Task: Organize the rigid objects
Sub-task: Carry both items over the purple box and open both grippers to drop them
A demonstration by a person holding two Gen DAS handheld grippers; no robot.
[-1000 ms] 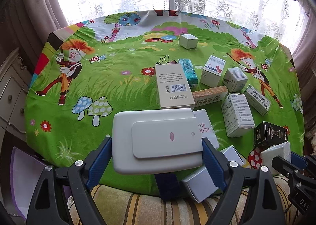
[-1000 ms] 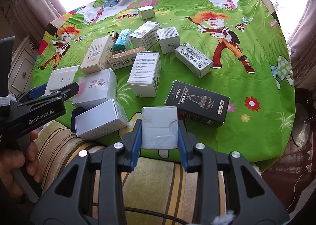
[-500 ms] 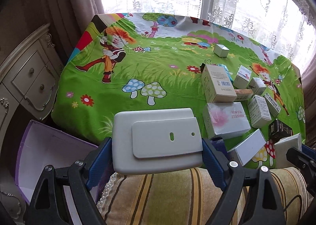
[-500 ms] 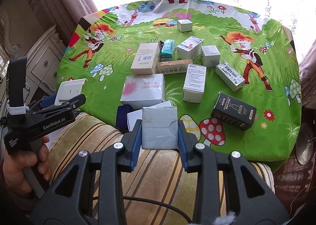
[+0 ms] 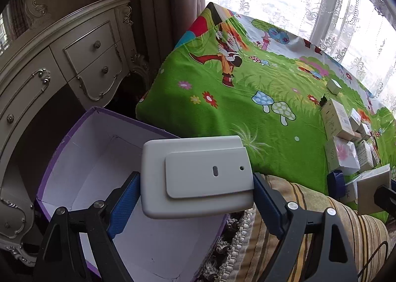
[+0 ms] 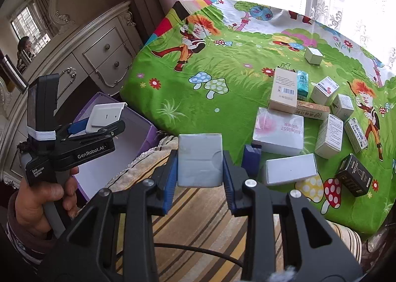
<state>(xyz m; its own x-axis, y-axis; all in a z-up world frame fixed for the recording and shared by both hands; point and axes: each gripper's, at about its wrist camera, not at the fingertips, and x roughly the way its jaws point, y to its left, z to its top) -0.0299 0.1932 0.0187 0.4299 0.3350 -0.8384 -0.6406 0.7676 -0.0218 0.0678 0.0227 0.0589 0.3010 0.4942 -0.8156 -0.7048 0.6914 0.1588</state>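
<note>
We read this as a drop-off step: the left gripper (image 5: 196, 197) is clenched on a flat white plastic case (image 5: 198, 174), held level over the open purple box (image 5: 99, 158) at lower left of the left wrist frame, likely so it can fall straight in once let go. The case sits square between the blue pads (image 5: 123, 204), one pad on each short side, most of its body sticking out past the fingertips. The right gripper (image 6: 200, 175) is clamped on a small white carton (image 6: 200, 160), centre of the right wrist frame, pinched by its two sides over the striped cushion (image 6: 210, 212), probably waiting its turn. The box stands on the floor beside the table (image 6: 198, 98), left of frame. More cartons (image 6: 279, 131) lie on the green cloth at right, not yet sorted.
</note>
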